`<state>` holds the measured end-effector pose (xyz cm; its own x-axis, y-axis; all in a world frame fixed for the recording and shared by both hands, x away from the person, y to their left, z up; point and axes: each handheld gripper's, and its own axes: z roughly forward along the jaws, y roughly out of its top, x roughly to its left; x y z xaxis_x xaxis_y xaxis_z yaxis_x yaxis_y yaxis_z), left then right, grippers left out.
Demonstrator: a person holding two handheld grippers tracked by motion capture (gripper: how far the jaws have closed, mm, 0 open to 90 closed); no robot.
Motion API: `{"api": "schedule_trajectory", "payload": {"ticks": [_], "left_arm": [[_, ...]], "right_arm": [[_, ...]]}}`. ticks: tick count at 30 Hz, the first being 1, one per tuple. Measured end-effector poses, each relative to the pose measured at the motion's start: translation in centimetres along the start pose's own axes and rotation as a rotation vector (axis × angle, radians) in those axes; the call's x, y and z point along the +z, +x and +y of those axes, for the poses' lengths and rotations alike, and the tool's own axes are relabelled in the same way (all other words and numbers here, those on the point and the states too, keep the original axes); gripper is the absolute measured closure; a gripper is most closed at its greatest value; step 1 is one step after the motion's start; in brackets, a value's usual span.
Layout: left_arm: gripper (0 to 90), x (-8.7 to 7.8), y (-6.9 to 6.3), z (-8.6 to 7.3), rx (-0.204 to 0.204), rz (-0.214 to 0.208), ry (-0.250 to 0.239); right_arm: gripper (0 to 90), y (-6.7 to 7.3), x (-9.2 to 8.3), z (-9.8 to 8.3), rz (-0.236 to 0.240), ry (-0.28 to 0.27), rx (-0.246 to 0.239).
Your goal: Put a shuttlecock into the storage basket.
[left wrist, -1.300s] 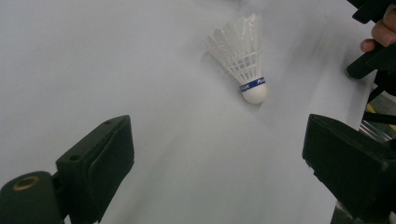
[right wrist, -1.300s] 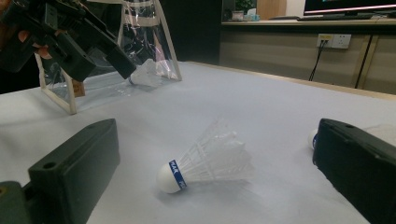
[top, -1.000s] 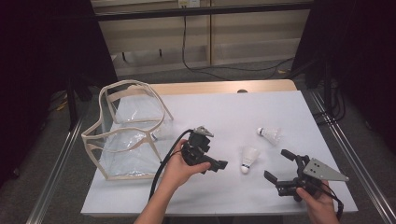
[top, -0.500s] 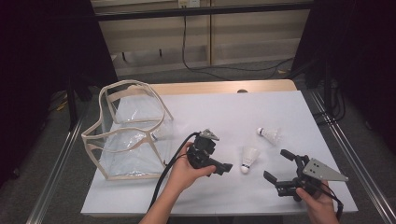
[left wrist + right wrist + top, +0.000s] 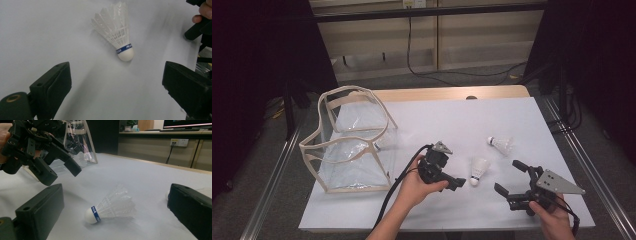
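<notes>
Hovering left gripper (image 5: pixel 456 182) by shuttlecock (image 5: pixel 478 170) | both jaws spread | second shuttlecock (image 5: pixel 501 144) blurred

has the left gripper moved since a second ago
Yes. In the high view the left gripper has shifted right, closer to the lying shuttlecock, which stayed put.

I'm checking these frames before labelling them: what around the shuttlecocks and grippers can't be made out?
- Near shuttlecock: band lettering cut off by the cork's curve, both gripper views.
- Far shuttlecock: too small for detail, high view.
- Clear bag: contents unclear behind glare, high view.
- Left gripper: lower jaw hidden by its body, high view.
</notes>
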<state>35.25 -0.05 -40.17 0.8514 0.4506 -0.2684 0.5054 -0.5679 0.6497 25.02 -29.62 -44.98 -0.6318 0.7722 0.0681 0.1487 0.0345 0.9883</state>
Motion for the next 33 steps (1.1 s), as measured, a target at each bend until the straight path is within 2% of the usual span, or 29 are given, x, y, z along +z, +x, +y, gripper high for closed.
{"api": "schedule_trajectory", "payload": {"ticks": [25, 28, 33], "left_arm": [[7.6, 1.9, -0.8, -0.2, 0.022, -0.018, -0.009], [7.4, 2.2, -0.9, -0.2, 0.025, -0.010, 0.003], [7.0, 2.5, -0.9, -0.2, 0.012, -0.007, -0.005]], "right_arm": [[0.6, 0.0, 0.0, 0.0, 0.001, -0.001, 0.000], [0.6, 0.0, 0.0, 0.0, 0.000, 0.000, -0.001], [0.6, 0.0, -0.1, 0.0, -0.001, 0.000, -0.002]]}}
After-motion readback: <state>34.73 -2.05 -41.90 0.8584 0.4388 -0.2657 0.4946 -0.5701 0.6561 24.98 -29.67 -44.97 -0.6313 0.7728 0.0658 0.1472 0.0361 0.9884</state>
